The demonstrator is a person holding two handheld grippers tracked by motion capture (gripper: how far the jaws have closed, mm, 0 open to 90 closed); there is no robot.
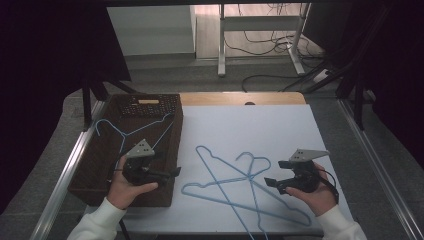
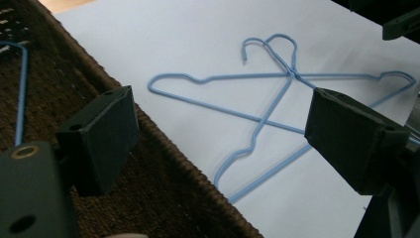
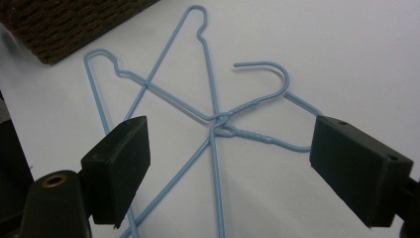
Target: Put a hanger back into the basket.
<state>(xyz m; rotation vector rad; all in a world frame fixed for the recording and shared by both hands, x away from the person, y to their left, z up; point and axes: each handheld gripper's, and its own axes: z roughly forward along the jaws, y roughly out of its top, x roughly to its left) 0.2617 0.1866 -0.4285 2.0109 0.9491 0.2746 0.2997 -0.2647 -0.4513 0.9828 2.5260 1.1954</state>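
Two light blue wire hangers (image 1: pixel 248 177) lie crossed on the white table top (image 1: pixel 260 125), their hooks tangled near the necks (image 3: pixel 223 121) (image 2: pixel 292 73). A third blue hanger (image 1: pixel 125 135) lies inside the brown wicker basket (image 1: pixel 95 170) at the left; one of its wires (image 2: pixel 21 94) appears in the left gripper view. My left gripper (image 1: pixel 172 172) hovers over the basket's front right rim (image 2: pixel 163 188), open and holding nothing (image 2: pixel 223 114). My right gripper (image 1: pixel 274 173) stands open just right of the crossed hangers, its jaws straddling their necks from above without touching (image 3: pixel 230 139).
The basket's corner (image 3: pixel 64 25) sits left of the hangers. A bare wooden strip (image 1: pixel 240 98) runs along the table's far edge. Metal rails (image 1: pixel 372 165) flank the table. Beyond it are desk legs (image 1: pixel 221 45) and floor cables (image 1: pixel 265 47).
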